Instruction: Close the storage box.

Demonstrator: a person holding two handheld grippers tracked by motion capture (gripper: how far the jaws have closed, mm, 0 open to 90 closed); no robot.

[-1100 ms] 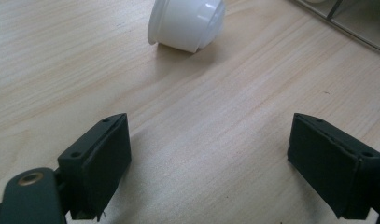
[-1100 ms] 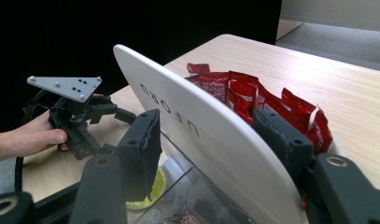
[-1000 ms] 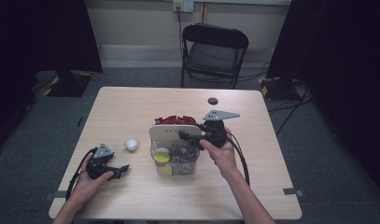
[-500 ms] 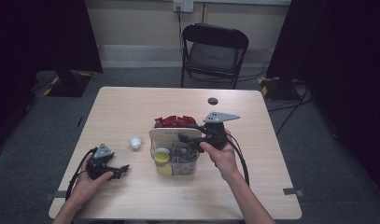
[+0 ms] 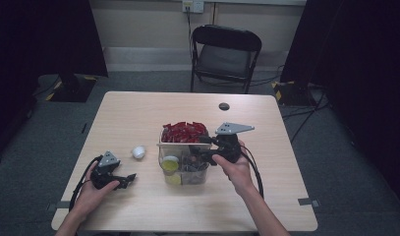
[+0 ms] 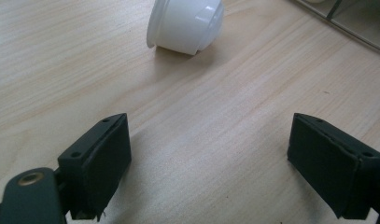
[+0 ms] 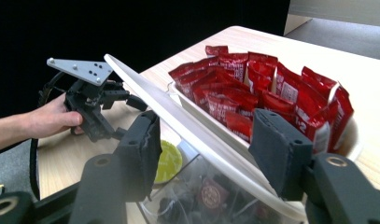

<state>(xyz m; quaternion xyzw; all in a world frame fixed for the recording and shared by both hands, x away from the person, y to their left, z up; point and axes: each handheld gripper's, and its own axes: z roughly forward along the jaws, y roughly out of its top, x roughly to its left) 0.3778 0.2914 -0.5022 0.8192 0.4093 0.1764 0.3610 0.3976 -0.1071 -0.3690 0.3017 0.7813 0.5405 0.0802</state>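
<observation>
A clear compartment box (image 5: 185, 172) stands mid-table, with red packets (image 5: 184, 132) in its far section and yellow-lidded pods (image 5: 170, 164) at its near left. My right gripper (image 5: 201, 150) is shut on a thin white panel (image 7: 187, 126) that runs tilted across the box's top, seen as a cream strip (image 5: 180, 144) from above. The jaws of the right gripper (image 7: 204, 140) press on the panel from both sides. My left gripper (image 5: 128, 180) rests open on the table at the near left. Ahead of the left gripper (image 6: 211, 158) a white cup (image 6: 185, 23) lies on its side.
The wooden table (image 5: 138, 113) has a small dark disc (image 5: 224, 106) near its far edge. A black folding chair (image 5: 224, 54) stands behind the table. The white cup (image 5: 138, 152) lies between the left hand and the box.
The white panel in the right gripper showed a broader face earlier and now shows as a thin strip, so it has tilted flatter. The left gripper has stayed put.
</observation>
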